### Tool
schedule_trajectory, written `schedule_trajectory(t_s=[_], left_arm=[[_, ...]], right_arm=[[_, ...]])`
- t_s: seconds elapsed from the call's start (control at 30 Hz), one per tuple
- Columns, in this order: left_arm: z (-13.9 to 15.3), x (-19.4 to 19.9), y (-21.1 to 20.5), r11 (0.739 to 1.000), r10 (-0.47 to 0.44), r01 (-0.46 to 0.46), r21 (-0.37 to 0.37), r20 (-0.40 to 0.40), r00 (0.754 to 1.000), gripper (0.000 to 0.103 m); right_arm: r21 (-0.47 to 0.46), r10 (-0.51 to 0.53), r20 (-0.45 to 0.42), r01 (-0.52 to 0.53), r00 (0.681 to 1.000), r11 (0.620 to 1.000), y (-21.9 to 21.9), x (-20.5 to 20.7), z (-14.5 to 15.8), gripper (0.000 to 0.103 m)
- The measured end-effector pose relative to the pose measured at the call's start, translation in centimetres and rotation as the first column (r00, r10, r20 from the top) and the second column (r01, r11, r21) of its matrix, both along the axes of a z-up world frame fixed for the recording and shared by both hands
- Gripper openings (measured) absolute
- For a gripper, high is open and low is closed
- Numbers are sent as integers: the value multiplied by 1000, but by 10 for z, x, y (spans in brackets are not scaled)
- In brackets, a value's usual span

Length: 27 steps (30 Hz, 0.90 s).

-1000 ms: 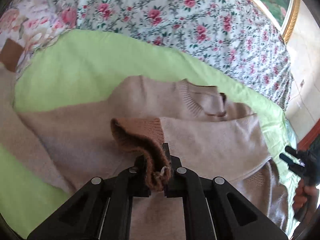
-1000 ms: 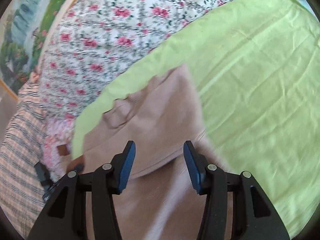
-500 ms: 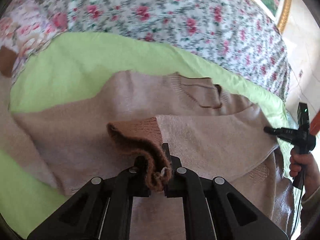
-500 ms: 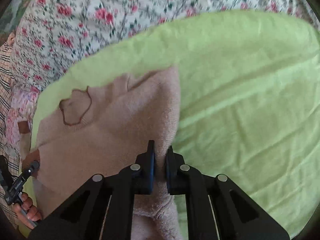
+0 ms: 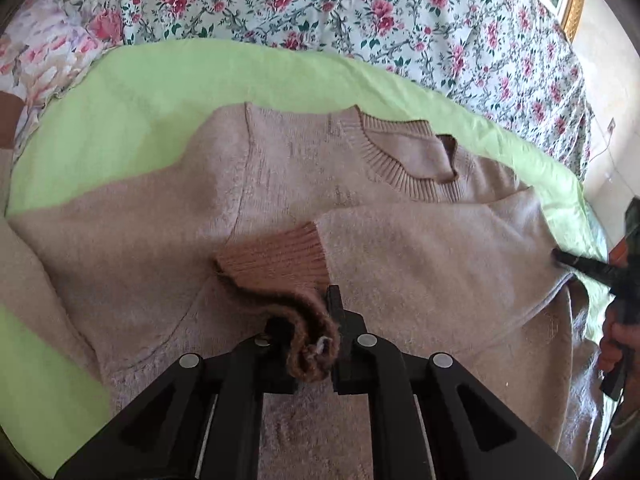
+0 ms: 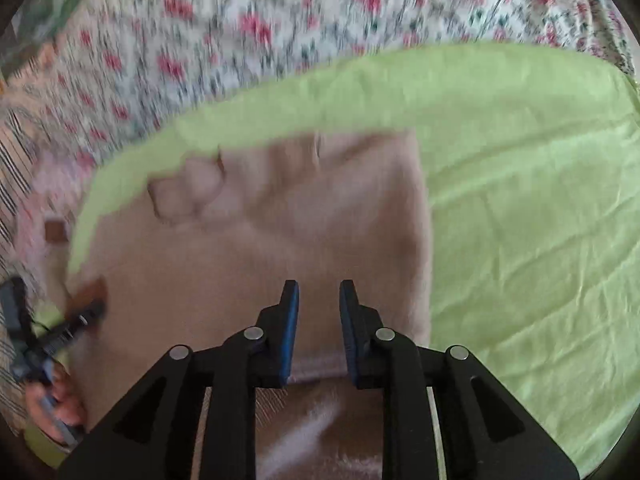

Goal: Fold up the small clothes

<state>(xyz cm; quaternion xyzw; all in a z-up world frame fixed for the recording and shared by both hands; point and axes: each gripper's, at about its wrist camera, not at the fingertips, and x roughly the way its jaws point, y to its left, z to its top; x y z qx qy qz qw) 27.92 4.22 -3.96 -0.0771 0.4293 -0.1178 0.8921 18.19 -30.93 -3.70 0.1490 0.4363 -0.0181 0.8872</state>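
Two grippers work over one beige sweater (image 5: pixel 280 184), spread on the green sheet (image 5: pixel 132 92). Left gripper (image 5: pixel 316 344) stays clamped on the brown ribbed cuff (image 5: pixel 276 260), the sleeve now laid flatter across the chest than a second ago. Right gripper (image 6: pixel 319 320), pinched on the sweater's folded edge half a second ago, now stands apart, holding nothing. Floral bedspread (image 5: pixel 360 12) lies beyond.

Both wrist cams sit low and close over the sweater (image 5: pixel 280 184), looking toward the floral bedding (image 6: pixel 200 40) from opposite sides.
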Motion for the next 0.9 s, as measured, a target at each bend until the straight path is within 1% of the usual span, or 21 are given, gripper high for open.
schedule_trajectory(t_s=[0.03, 0.1, 0.13, 0.17, 0.2, 0.23, 0.27, 0.33, 0.37, 0.4, 0.43, 0.5, 0.53, 0.57, 0.63, 0.7, 0.73, 0.83, 0.87, 0.9], left_arm=[[1, -4, 3, 1000, 0, 0, 0, -3, 1000, 15], [4, -16, 11, 1000, -2, 2, -1, -6, 1000, 21], [6, -21, 17, 1000, 2, -2, -2, -7, 1000, 25], [8, -28, 24, 1000, 11, -11, -8, -7, 1000, 32], [12, -35, 34, 999, 28, -28, -19, -3, 1000, 34], [16, -40, 42, 999, 41, -41, -23, 3, 999, 34], [20, -46, 52, 998, 59, -59, -22, 13, 998, 36], [30, -52, 76, 993, 118, -118, -11, 27, 993, 45], [34, -52, 91, 987, 159, -159, -8, 27, 987, 53], [38, -51, 104, 982, 190, -190, -10, 29, 981, 59], [42, -48, 124, 972, 236, -236, -4, 31, 971, 62], [48, -40, 150, 946, 319, -320, 42, 29, 947, 77], [52, -33, 167, 924, 375, -376, 69, 35, 926, 80], [55, -25, 184, 902, 421, -423, 83, 40, 906, 81], [60, -4, 215, 870, 484, -484, 97, 26, 875, 83], [59, 23, 240, 852, 515, -511, 110, -3, 857, 86], [55, 41, 253, 839, 535, -527, 137, -24, 845, 86], [41, 77, 273, 826, 555, -537, 171, -80, 828, 86], [35, 87, 280, 825, 557, -537, 173, -96, 825, 86], [31, 94, 285, 827, 556, -537, 169, -101, 825, 80]], right_arm=[[19, -27, -6, 27, 1000, 999, -8, -4, -7, 22], [91, -70, 19, 68, 997, 993, -20, -16, -4, 22], [100, -84, 24, 81, 996, 992, -21, -23, -1, 23], [105, -89, 35, 85, 995, 991, -21, -30, 3, 24], [121, -80, 57, 73, 995, 990, -18, -39, 8, 32], [142, -59, 78, 48, 995, 989, -13, -47, 11, 40], [167, -31, 92, 15, 995, 986, -6, -55, 14, 42], [198, 14, 107, -35, 994, 980, 9, -68, 16, 44], [212, 37, 114, -61, 993, 975, 17, -74, 17, 44], [224, 54, 117, -79, 992, 971, 26, -76, 16, 44], [236, 71, 118, -97, 990, 967, 38, -79, 16, 46], [260, 109, 114, -136, 987, 956, 53, -87, 16, 47], [268, 124, 111, -150, 986, 952, 64, -83, 16, 47], [272, 136, 107, -161, 985, 949, 69, -88, 14, 47], [271, 162, 95, -182, 982, 945, 80, -89, 12, 47], [267, 187, 86, -204, 979, 942, 89, -87, 10, 47], [263, 196, 82, -211, 977, 941, 91, -87, 9, 48], [260, 206, 68, -217, 976, 941, 95, -85, 5, 48], [260, 204, 64, -214, 977, 942, 95, -83, 3, 48], [265, 202, 61, -211, 977, 941, 94, -81, 2, 48]])
